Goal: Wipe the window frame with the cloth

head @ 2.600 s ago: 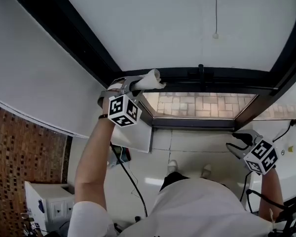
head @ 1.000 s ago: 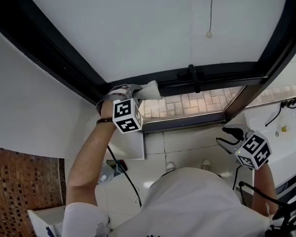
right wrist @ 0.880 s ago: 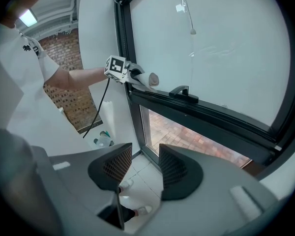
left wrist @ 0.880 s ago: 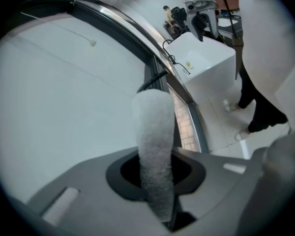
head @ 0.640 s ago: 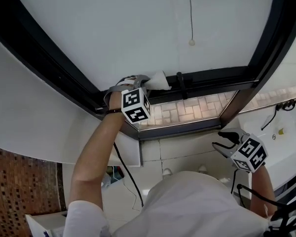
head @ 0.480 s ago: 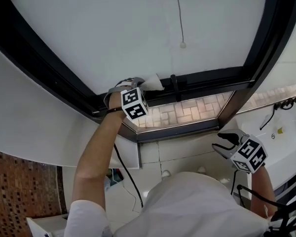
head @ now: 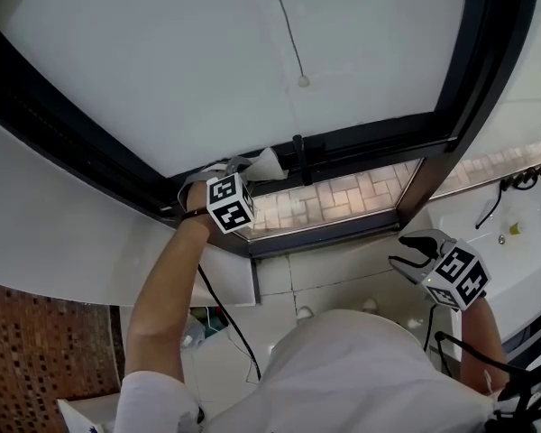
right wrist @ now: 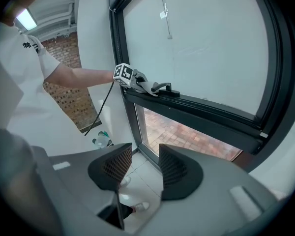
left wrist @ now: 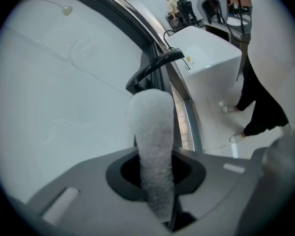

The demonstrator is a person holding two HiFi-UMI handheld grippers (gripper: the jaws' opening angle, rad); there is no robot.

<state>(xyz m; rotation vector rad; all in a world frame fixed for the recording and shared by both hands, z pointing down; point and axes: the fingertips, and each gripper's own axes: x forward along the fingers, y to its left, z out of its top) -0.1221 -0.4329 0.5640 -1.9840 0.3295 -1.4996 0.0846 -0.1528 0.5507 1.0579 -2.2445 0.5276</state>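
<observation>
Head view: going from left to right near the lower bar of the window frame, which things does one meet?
left gripper, shut on the cloth → cloth → window handle → right gripper, open, lower down and away from the frame

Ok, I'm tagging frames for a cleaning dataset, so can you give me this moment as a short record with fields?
Left gripper: shut on a white fluffy cloth
Right gripper: open, empty, held low, away from the window
Cloth position: tip at the lower rail of the black window frame, close beside the black lever handle
Contact with rail: cannot confirm
Task stage: cloth at the frame, wiping apparently under way
</observation>
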